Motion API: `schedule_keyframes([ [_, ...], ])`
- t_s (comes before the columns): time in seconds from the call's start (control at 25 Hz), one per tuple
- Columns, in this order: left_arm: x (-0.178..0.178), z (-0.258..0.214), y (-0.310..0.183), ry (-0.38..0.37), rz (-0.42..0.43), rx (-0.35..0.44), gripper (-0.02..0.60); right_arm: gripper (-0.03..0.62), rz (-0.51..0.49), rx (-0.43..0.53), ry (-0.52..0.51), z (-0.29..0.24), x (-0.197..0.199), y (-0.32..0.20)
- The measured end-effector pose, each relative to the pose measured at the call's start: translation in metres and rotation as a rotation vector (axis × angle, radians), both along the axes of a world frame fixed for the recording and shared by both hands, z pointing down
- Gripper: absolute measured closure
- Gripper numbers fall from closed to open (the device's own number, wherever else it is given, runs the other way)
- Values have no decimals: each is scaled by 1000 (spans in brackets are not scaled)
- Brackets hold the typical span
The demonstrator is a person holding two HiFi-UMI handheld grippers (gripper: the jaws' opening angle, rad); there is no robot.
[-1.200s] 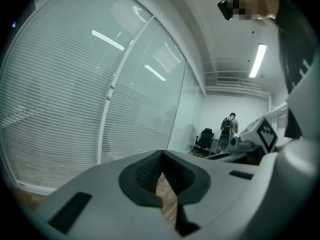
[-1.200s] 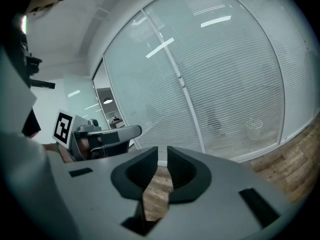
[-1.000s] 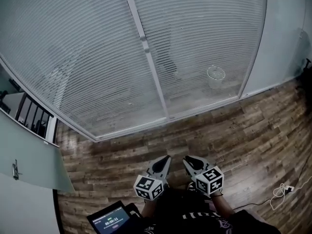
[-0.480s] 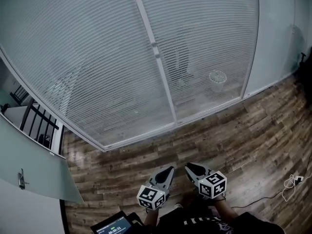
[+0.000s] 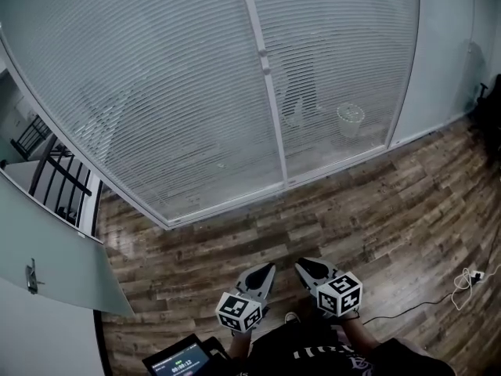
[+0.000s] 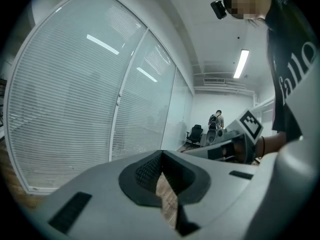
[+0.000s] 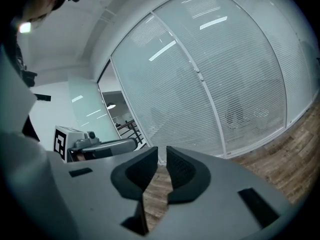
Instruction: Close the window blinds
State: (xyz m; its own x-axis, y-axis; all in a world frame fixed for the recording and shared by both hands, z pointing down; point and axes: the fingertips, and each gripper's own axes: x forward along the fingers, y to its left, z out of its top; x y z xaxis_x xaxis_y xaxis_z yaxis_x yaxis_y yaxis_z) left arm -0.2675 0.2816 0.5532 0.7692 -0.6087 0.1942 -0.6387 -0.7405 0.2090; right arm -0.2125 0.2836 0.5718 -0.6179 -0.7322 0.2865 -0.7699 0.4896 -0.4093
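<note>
Window blinds hang down over the glass by the wood floor. Left gripper is shut, empty. Right gripper is open a crack, empty.

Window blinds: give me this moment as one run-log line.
blinds: lowered, untouched | left gripper: shut, empty | right gripper: slightly open, empty

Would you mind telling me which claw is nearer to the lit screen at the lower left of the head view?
Left. The left claw sits just up and right of the lit screen; the right claw is farther right, beyond the left one.
</note>
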Motion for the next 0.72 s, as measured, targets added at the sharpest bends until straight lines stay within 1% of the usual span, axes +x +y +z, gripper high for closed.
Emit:
schedule_keyframes([
  [0.2, -10, -2, 8, 27, 6, 7, 577, 540, 20, 6, 23, -2, -5, 10],
  [0.4, -6, 0, 14, 39, 15, -1, 577, 540, 30, 4, 39, -1, -1, 20],
  [0.72, -18, 2, 22, 51, 37, -2, 577, 540, 40, 6, 52, 1, -16, 28],
])
